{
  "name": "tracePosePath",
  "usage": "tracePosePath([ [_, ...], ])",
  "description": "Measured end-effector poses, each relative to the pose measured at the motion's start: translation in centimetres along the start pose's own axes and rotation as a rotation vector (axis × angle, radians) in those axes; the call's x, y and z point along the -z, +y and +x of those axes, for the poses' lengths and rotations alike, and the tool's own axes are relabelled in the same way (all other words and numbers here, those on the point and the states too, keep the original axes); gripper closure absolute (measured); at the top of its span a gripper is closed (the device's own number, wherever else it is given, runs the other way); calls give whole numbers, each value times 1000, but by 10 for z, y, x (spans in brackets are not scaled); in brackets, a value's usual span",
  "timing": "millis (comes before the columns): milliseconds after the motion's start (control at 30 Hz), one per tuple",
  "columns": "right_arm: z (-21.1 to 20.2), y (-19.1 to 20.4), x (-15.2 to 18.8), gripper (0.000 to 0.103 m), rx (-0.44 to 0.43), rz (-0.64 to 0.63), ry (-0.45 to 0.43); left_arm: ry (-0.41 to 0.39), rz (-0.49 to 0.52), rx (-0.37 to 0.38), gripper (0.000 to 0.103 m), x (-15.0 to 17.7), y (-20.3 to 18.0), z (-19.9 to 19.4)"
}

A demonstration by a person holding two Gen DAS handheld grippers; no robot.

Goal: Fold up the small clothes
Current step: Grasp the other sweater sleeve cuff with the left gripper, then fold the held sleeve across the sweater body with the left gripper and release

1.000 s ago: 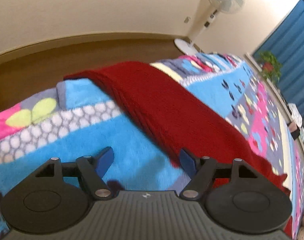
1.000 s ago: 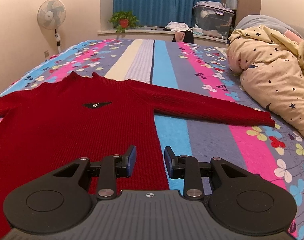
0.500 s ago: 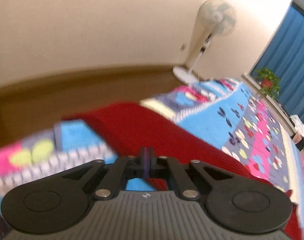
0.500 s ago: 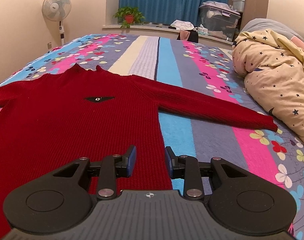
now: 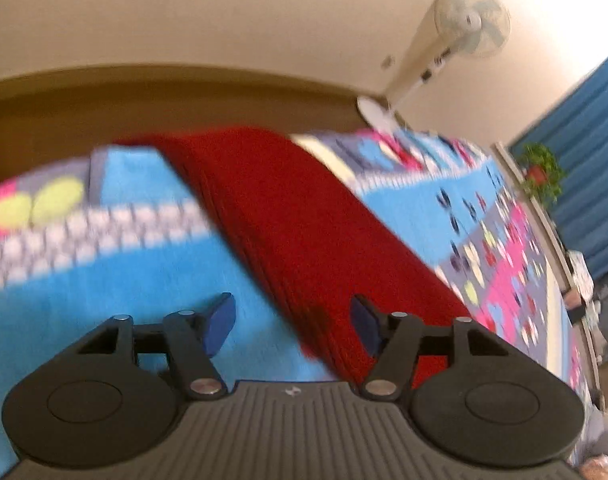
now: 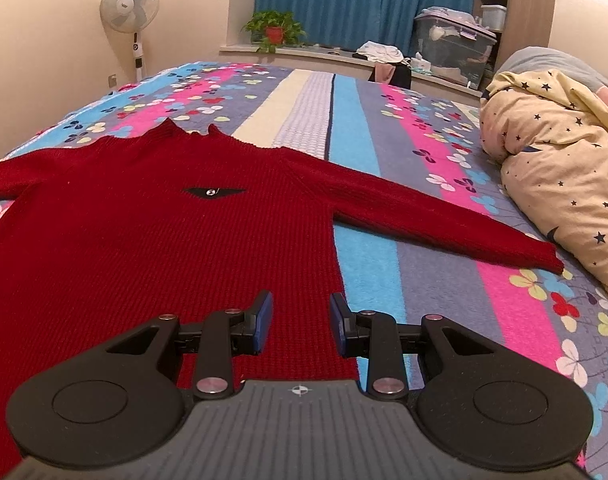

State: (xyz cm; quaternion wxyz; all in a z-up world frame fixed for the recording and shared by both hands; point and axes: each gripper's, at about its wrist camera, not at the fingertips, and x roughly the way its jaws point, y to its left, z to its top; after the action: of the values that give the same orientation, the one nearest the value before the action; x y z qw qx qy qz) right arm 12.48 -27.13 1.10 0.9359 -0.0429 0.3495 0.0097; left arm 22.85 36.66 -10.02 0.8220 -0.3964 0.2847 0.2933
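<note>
A red knitted sweater [image 6: 144, 248] lies spread flat, front up, on the bed [image 6: 383, 184], its collar toward the far end and a small black patch [image 6: 214, 192] on the chest. One sleeve [image 6: 423, 216] stretches out to the right, its cuff ending just beside a cream star-printed duvet [image 6: 559, 168] bundled at the right edge of the bed; the other sleeve [image 5: 304, 216] runs off to the left toward the bed's side. The right hand-held gripper [image 6: 298, 322] hangs over the sweater's near right hem, released, its blue pads apart with nothing pressed between them. The left hand-held gripper [image 5: 292, 320] hangs over the left sleeve's edge; its jaws have just been opening and now stand wide, the fabric below them not pinched. Beyond the bed stand a pedestal fan [image 6: 130, 12], a potted plant [image 6: 274, 30] on the sill, blue curtains [image 6: 363, 0] and a clear storage box [image 6: 451, 44].
</note>
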Motion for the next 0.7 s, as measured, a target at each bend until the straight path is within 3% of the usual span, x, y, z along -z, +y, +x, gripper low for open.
tracePosePath([
  [33,0,0,0,71,0,-3,2,-13,-17,8,45,-2,4,3],
  [67,1,0,0,71,1,-4,5,-26,-31,11,64,-4,7,5],
  [100,1,0,1,71,3,-6,7,-32,-34,14,76,-5,9,7],
  [167,1,-1,1,71,6,-5,11,-32,-39,23,88,-7,12,10],
  [300,5,0,0,70,8,-6,16,-81,-14,42,90,-9,4,2],
  [500,7,5,-1,71,0,-30,17,-212,186,102,92,6,-46,-31],
  [633,7,6,0,71,2,-28,18,-303,479,296,94,52,-108,-74],
  [700,7,6,-1,70,2,-30,18,-284,652,450,94,94,-141,-95],
])
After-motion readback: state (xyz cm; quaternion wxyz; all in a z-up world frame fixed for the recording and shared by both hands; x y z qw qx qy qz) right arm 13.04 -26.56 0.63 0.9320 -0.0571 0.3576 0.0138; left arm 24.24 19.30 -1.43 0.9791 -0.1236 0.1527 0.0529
